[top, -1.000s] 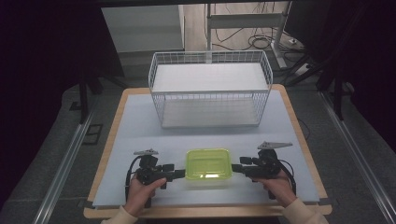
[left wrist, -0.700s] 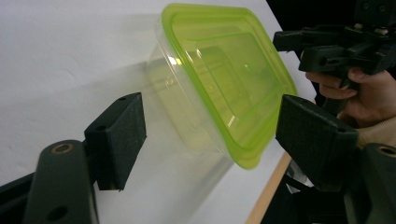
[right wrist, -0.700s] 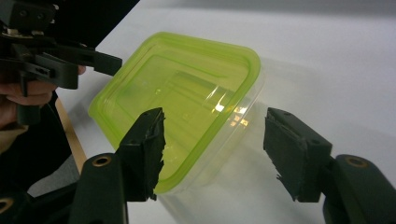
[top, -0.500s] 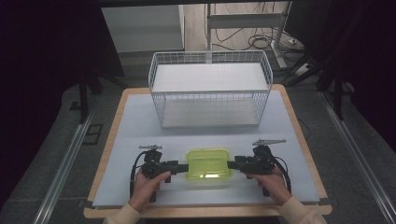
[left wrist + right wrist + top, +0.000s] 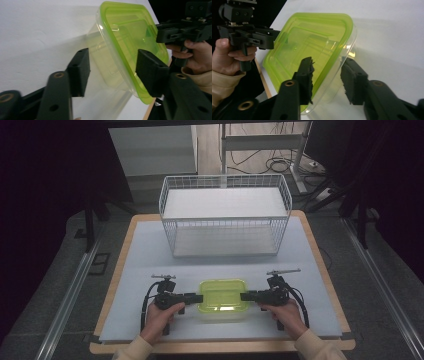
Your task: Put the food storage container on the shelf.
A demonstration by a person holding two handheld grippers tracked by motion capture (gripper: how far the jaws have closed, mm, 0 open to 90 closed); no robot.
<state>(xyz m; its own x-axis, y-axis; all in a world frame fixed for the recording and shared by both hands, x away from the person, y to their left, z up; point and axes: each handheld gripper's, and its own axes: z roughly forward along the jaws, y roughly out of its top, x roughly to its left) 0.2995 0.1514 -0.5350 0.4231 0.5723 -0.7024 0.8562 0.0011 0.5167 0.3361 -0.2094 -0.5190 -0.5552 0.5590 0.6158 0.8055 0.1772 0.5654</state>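
Note:
A clear plastic container with a lime-green lid (image 5: 222, 299) sits on the pale mat near the table's front edge. My left gripper (image 5: 199, 298) reaches in at its left end and my right gripper (image 5: 243, 296) at its right end. In the left gripper view the container's (image 5: 125, 42) rim and wall lie between my left gripper's (image 5: 112, 72) pads, with a gap showing at one pad. In the right gripper view my right gripper (image 5: 327, 80) straddles the lid's (image 5: 312, 42) edge without clearly pressing. Both pairs of jaws have just been closing around the container.
A white wire basket (image 5: 225, 220) stands at the back middle of the mat (image 5: 145, 255). The wooden table edge (image 5: 220, 347) runs just behind my hands. Dark floor and metal rails flank the table.
Both grippers have slid inward to the container's ends, the right one a little more, and their jaws now stand narrower around its rim. The container has not moved.

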